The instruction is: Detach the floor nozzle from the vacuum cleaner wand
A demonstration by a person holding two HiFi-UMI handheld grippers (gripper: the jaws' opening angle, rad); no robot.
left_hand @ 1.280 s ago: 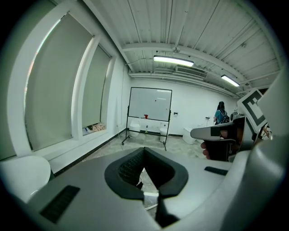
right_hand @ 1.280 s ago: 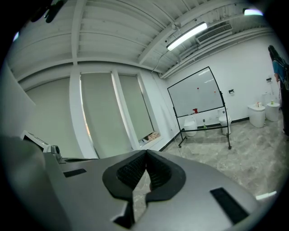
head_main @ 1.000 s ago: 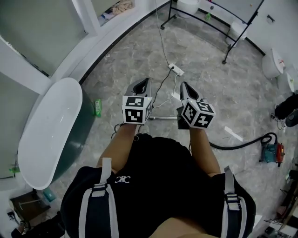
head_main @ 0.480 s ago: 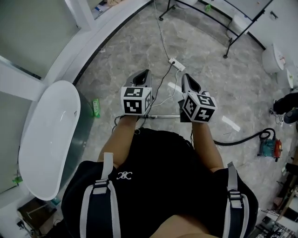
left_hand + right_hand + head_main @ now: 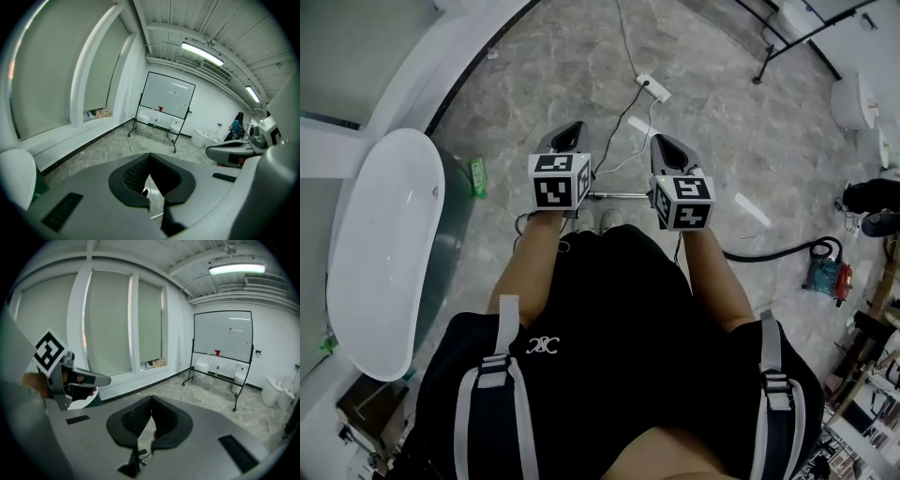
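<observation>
Both closed tight and empty: left gripper (image 5: pixel 570 131) and right gripper (image 5: pixel 662 142), side by side over the floor (image 5: pixel 722 112). Just below and between them, vacuum wand (image 5: pixel 619 195) lying flat, ends hidden behind them.

Head view: overhead, steeply down, floor (image 5: pixel 581 75) far below.
Gripper views: low, forward-facing; share the whiteboard (image 5: pixel 169 96), distant.
</observation>
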